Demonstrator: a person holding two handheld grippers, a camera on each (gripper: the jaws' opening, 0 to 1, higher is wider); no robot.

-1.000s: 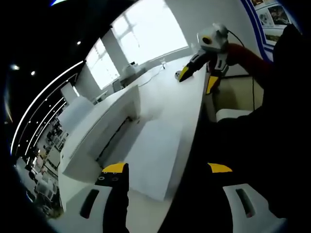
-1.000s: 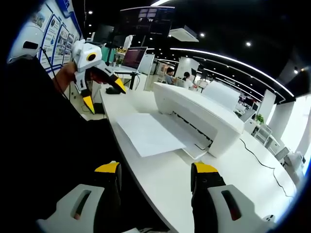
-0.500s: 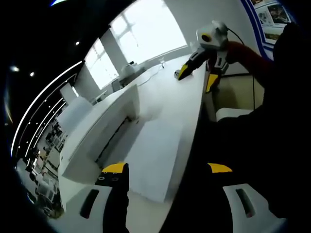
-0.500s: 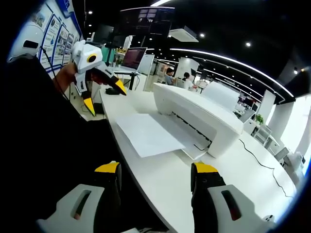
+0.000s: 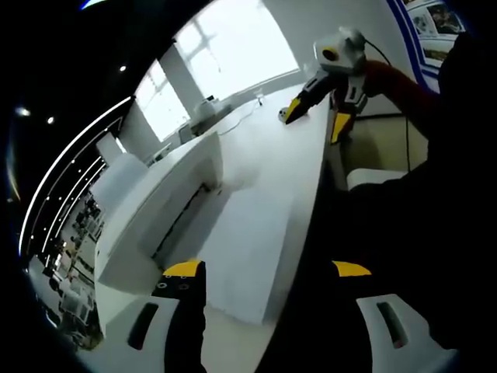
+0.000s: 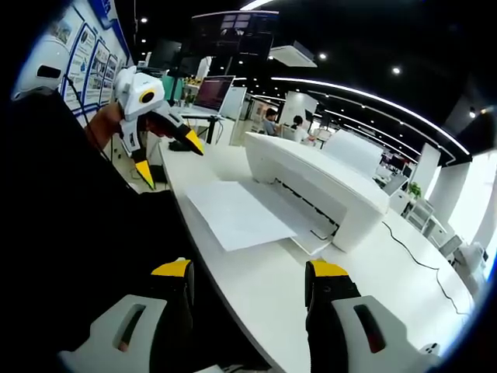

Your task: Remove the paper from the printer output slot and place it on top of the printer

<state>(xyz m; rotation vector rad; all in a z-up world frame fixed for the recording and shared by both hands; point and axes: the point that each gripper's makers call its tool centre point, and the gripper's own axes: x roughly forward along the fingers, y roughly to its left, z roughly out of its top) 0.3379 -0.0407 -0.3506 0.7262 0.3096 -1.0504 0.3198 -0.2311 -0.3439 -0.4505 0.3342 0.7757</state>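
White sheet of paper (image 6: 233,214) is lying flat on the output tray of the long white printer (image 6: 314,183), not yet lifted. Left gripper (image 6: 165,155) and right gripper (image 6: 248,272) are hovering apart, jaws spread and empty, flanking the sheet for approach.

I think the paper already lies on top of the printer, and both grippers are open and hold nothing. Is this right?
Not quite. The paper is not on top of the printer; it still lies on the output tray in front of it, as the right gripper view shows. The rest holds: the left gripper and the right gripper are open and hold nothing.
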